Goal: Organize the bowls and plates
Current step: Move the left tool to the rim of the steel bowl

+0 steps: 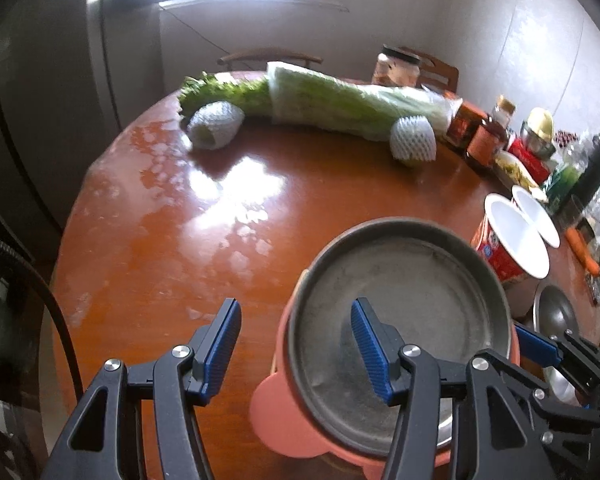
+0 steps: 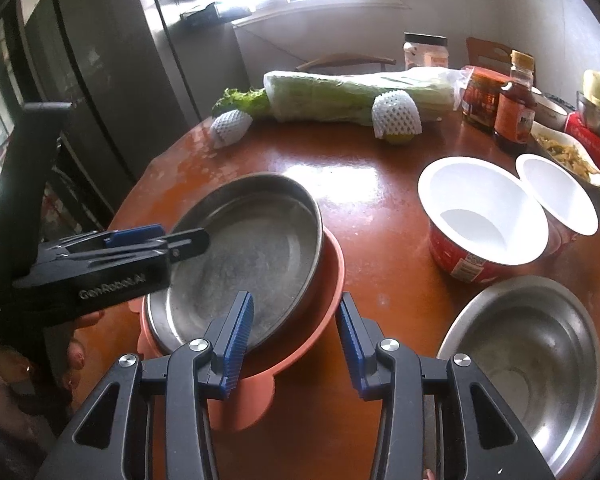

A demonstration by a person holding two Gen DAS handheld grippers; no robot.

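Note:
A steel pan [image 1: 400, 308] [image 2: 244, 256] sits tilted inside a salmon-pink dish [image 1: 284, 412] [image 2: 324, 320] on the round brown table [image 1: 172, 240]. My left gripper [image 1: 296, 344] is open, its right finger over the pan and its left finger over bare table; it shows in the right wrist view [image 2: 172, 240] at the pan's left rim. My right gripper [image 2: 296, 340] is open astride the near rims of pan and pink dish; it shows in the left wrist view [image 1: 540, 344]. A steel bowl [image 2: 528, 364] [image 1: 556, 312] stands to the right. Two white-lined red paper bowls [image 2: 480, 216] [image 1: 512, 240] stand behind it.
A wrapped cabbage [image 2: 352, 92] [image 1: 352, 104], leafy greens [image 1: 224, 92] and two foam-netted fruits [image 2: 396, 116] [image 1: 216, 124] lie at the table's far side. Jars and sauce bottles [image 2: 512, 108] [image 1: 484, 136] crowd the far right. A dark fridge [image 2: 112, 92] stands left.

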